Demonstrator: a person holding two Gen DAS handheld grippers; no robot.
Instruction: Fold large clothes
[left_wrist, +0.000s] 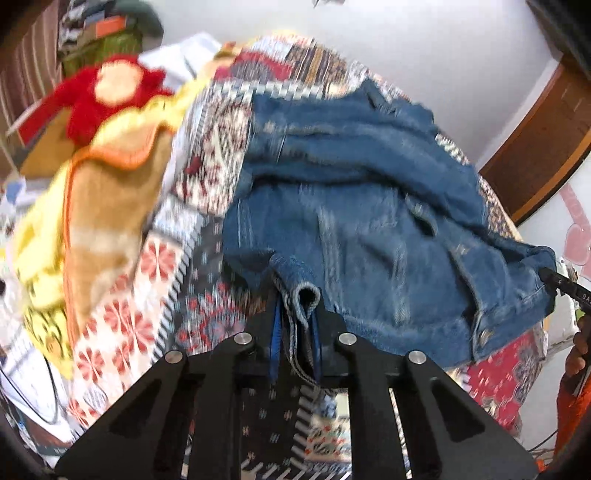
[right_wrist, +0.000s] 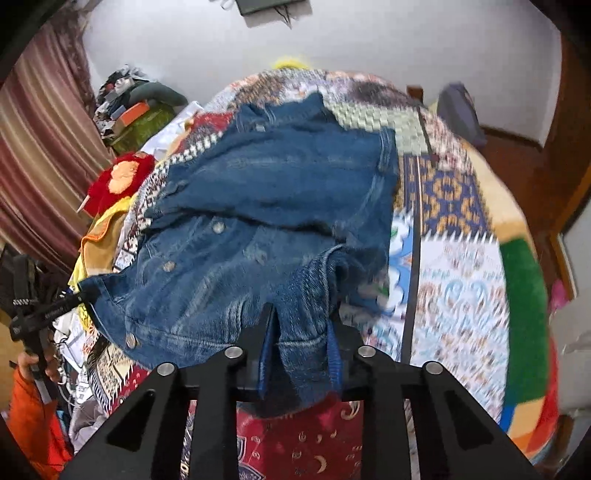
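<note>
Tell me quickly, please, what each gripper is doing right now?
Left gripper: closed on the denim jacket.
Right gripper: closed on the same jacket's hem.

— What is lying on the left?
— A red plush toy (left_wrist: 107, 92) is sitting beside a yellow and tan blanket (left_wrist: 92, 206), both resting on the patchwork bedspread (right_wrist: 454, 266).
— And behind?
— A striped curtain (right_wrist: 40, 155) is hanging near a white wall (right_wrist: 369, 40); a wooden door (left_wrist: 543, 147) is showing.

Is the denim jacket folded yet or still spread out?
Partly folded: the denim jacket lies doubled over itself on the patchwork bedspread, its near edge pinched by the left gripper and right gripper.
</note>
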